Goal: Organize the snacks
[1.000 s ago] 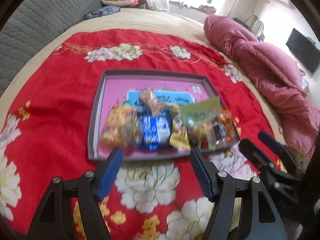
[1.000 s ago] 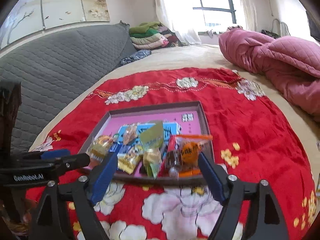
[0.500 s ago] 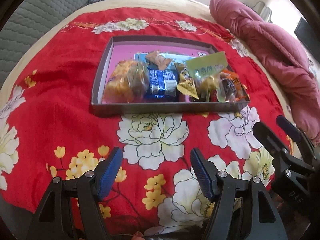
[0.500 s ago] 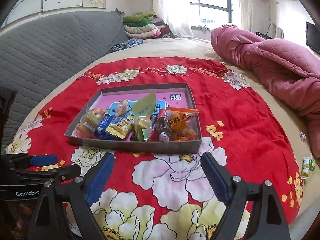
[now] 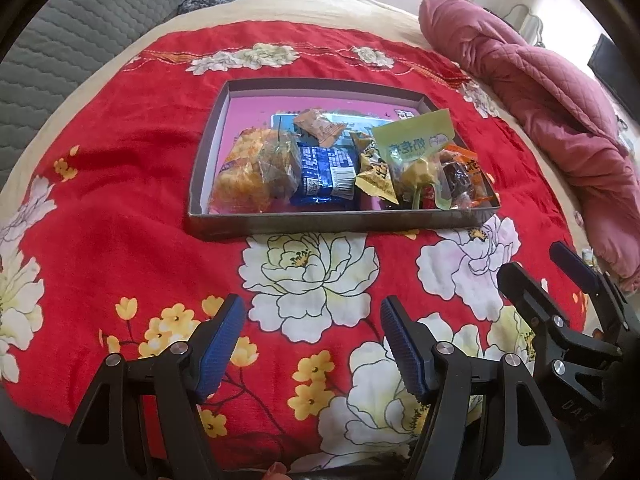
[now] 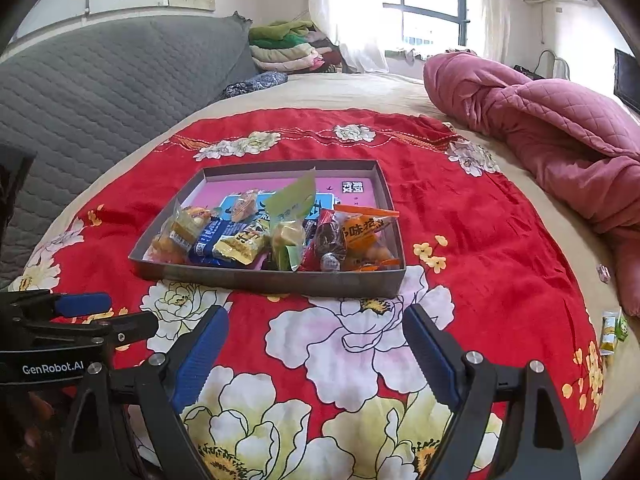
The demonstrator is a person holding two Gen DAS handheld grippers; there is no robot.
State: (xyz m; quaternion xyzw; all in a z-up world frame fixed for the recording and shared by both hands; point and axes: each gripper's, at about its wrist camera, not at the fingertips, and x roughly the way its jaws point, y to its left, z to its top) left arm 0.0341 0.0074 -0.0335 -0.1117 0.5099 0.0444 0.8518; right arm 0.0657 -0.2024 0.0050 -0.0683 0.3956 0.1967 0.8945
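Snack packets (image 6: 276,236), light, crinkly and slippery, best pinched by a sealed edge, lie heaped in the tray (image 6: 272,282) at frame centre, while both the left gripper (image 5: 312,344) and the right gripper (image 6: 316,352) gape empty.

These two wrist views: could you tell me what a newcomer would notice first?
A shallow tray heaped with snack packets sits mid-bed on a red floral blanket. A pink quilt is bunched on the right. Both tongs, left and right, hover open and empty before the tray.
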